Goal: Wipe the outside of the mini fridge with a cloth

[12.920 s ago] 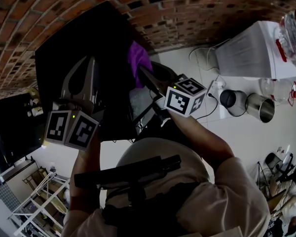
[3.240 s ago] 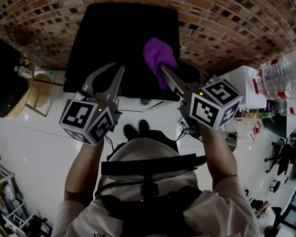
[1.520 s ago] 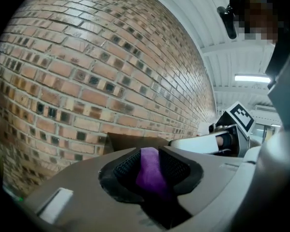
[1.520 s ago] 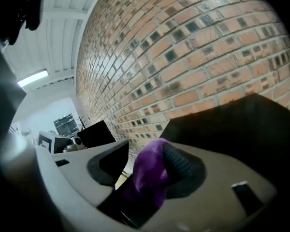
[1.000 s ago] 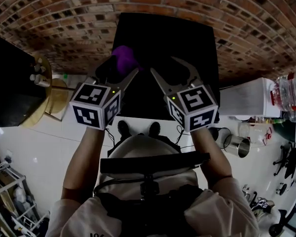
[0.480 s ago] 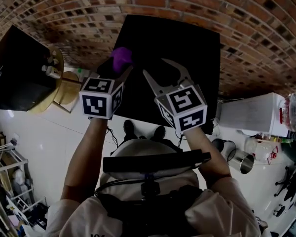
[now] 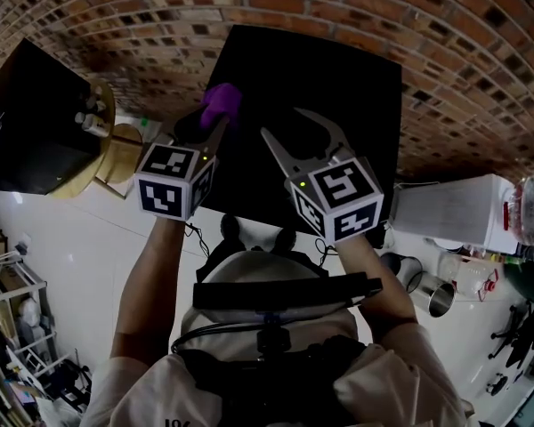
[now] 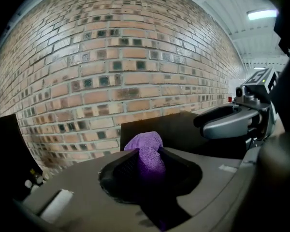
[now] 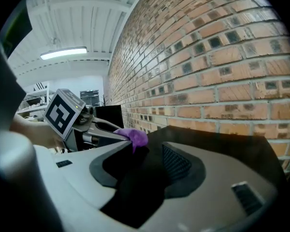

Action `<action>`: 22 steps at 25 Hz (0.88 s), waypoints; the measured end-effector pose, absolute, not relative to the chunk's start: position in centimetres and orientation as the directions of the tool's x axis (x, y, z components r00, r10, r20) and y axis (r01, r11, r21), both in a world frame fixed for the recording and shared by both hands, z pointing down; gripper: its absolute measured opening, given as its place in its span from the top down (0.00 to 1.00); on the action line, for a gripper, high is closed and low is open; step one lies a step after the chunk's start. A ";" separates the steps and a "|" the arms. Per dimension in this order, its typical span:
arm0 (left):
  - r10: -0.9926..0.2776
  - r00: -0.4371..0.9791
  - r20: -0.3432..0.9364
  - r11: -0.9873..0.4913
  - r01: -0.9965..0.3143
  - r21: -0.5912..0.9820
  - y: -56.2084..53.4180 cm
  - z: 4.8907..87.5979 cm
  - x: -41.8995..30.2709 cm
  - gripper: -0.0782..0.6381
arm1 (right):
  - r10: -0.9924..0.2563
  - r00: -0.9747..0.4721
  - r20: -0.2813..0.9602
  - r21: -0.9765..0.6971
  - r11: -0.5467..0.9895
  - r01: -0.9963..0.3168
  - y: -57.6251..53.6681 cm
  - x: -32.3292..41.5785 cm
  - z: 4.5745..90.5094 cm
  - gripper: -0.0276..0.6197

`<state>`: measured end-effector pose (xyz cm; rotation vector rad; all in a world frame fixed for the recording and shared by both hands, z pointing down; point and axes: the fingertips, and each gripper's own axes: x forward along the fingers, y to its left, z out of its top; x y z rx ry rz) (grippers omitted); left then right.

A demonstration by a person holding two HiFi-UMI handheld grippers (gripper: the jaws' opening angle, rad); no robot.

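The mini fridge [image 7: 320, 87] is a black box against the brick wall, seen from above. A purple cloth [image 7: 221, 103] hangs over its left top edge, and my left gripper [image 7: 214, 124] is shut on it; its jaws have just been closing on the cloth. In the left gripper view the cloth [image 8: 148, 153] bulges up between the jaws [image 8: 146, 164]. My right gripper [image 7: 304, 136] hovers over the fridge top, open and empty. The right gripper view shows nothing between its jaws [image 9: 150, 166], with the cloth [image 9: 134, 137] beyond them to the left.
A brick wall [image 7: 116, 25] stands behind the fridge. A round wooden table [image 7: 116, 145] with small bottles and a black box [image 7: 22, 123] are at the left. A white appliance [image 7: 445, 213], metal cups [image 7: 427, 294] and a water bottle [image 7: 532, 221] are at the right.
The cloth was in the right gripper a few seconds ago and is now in the left gripper. The right gripper's jaws are empty. Both grippers have barely moved in the last second.
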<state>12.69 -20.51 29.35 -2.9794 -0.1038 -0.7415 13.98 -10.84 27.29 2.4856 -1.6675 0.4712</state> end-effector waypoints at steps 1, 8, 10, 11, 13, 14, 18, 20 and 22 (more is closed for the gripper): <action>0.066 0.888 0.455 -0.995 0.090 -0.031 -20.6 29.1 12.6 0.74 | -0.883 0.349 0.316 -0.079 -0.390 -0.917 -10.9 14.0 27.2 0.67; 0.210 0.944 0.255 -0.972 0.173 0.162 -23.2 26.6 12.3 0.74 | -0.881 0.358 0.309 -0.062 -0.394 -0.917 -11.1 13.7 26.7 0.74; 0.237 0.956 0.175 -0.951 0.191 0.243 -25.0 25.7 12.6 0.74 | -0.860 0.400 0.316 -0.039 -0.433 -0.900 -11.8 13.7 26.3 0.74; 0.240 0.961 0.134 -0.939 0.195 0.283 -26.2 25.4 12.9 0.74 | -0.853 0.415 0.317 -0.033 -0.448 -0.894 -12.5 13.8 26.2 0.79; 0.229 0.971 0.066 -0.915 0.191 0.356 -28.9 25.0 13.5 0.74 | -0.845 0.428 0.320 -0.032 -0.461 -0.887 -14.2 13.8 26.3 0.81; 0.224 0.974 0.040 -0.901 0.191 0.391 -30.1 25.1 13.9 0.74 | -0.842 0.431 0.325 -0.034 -0.466 -0.884 -15.1 13.8 26.3 0.81; 0.272 0.962 -0.007 -0.831 0.238 0.502 -32.7 27.1 16.2 0.75 | -0.818 0.465 0.338 -0.041 -0.506 -0.862 -17.2 13.9 26.5 0.81; 0.305 0.952 -0.021 -0.797 0.267 0.543 -33.1 28.1 17.3 0.75 | -0.806 0.480 0.346 -0.036 -0.523 -0.852 -18.0 14.1 26.8 0.81; 0.331 0.943 -0.031 -0.767 0.288 0.573 -33.4 28.7 18.5 0.75 | -0.797 0.496 0.344 -0.036 -0.539 -0.842 -18.5 14.4 27.3 0.81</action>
